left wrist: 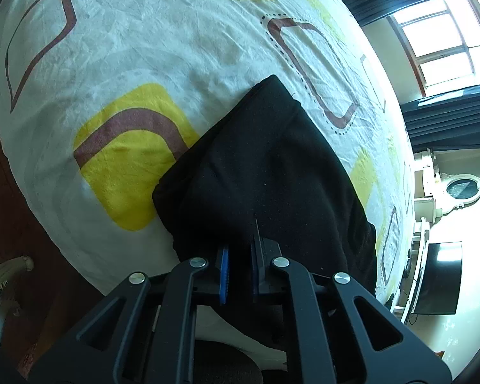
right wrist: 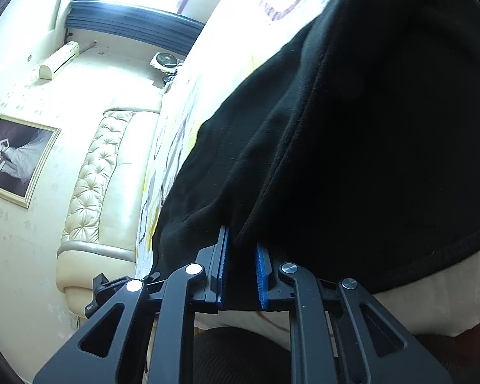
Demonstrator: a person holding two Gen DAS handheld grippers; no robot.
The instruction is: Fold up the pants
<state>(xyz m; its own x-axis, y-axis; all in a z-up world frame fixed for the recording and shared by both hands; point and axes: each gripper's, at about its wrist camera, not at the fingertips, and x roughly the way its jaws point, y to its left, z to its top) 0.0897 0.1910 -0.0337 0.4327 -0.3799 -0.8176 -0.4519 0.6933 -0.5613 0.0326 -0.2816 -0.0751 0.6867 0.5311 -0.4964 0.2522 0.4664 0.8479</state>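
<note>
**Both grippers clamped on the black pants at the near bed edge**

Left gripper [left wrist: 240,256] is seen pressed together on the near hem of the black pants [left wrist: 265,166], with dark cloth caught between its blue-lined pads [left wrist: 224,264]. The fabric is spread away from it across the bedsheet [left wrist: 137,48], a white sheet printed with yellow and brown rounded squares, and a folded corner of the garment is pointed toward the far side of the bed.

Right gripper [right wrist: 241,262] is likewise pinched on the pants [right wrist: 368,128]; a fold of black cloth is held between its blue pads [right wrist: 261,275], and the fabric is drawn taut upward from the jaws. A seam is visible running diagonally through the cloth.

Beyond the bed, a tufted cream headboard [right wrist: 99,176], a framed picture [right wrist: 16,156] on the wall, and a bright window [left wrist: 444,38] with dark curtains are shown. A dark screen [left wrist: 438,275] is seen at the wall beside the bed.
</note>
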